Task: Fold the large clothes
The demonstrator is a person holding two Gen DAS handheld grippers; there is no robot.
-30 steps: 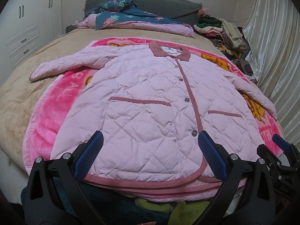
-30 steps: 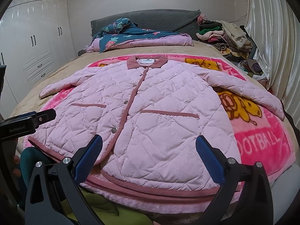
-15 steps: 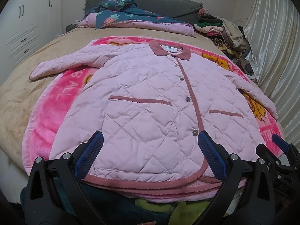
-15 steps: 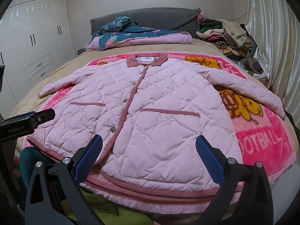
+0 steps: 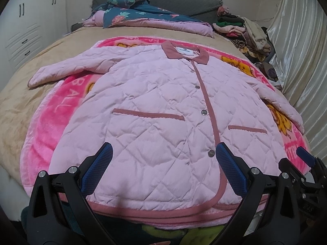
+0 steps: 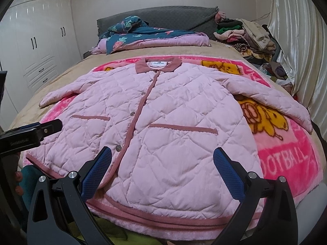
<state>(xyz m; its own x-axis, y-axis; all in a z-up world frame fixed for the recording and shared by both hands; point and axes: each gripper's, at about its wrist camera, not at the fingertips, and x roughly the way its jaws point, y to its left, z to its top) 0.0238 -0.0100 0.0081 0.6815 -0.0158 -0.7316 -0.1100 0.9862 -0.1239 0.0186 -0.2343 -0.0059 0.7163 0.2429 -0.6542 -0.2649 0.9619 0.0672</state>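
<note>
A pink quilted jacket [image 5: 155, 118] [image 6: 163, 122] with a dusty-rose collar, placket and hem lies flat, front up and buttoned, on a pink blanket [image 5: 51, 126] [image 6: 286, 155]. Both sleeves are spread out to the sides. My left gripper [image 5: 162, 153] hangs open above the hem's left half, nothing between its blue pads. Over the hem's right half my right gripper [image 6: 162, 153] is open too and holds nothing. The right gripper's tip [image 5: 306, 159] shows at the right edge of the left wrist view; the left gripper's body [image 6: 30, 134] shows at the left of the right wrist view.
The bed [image 5: 16, 102] has a tan cover. A folded floral quilt [image 5: 143, 14] lies at the headboard. A heap of clothes [image 6: 245, 34] sits at the far right, next to a cream curtain [image 6: 296, 40]. White wardrobes [image 6: 36, 45] stand on the left.
Both grippers have edged slightly forward and lower toward the jacket's hem. The jacket has not moved.
</note>
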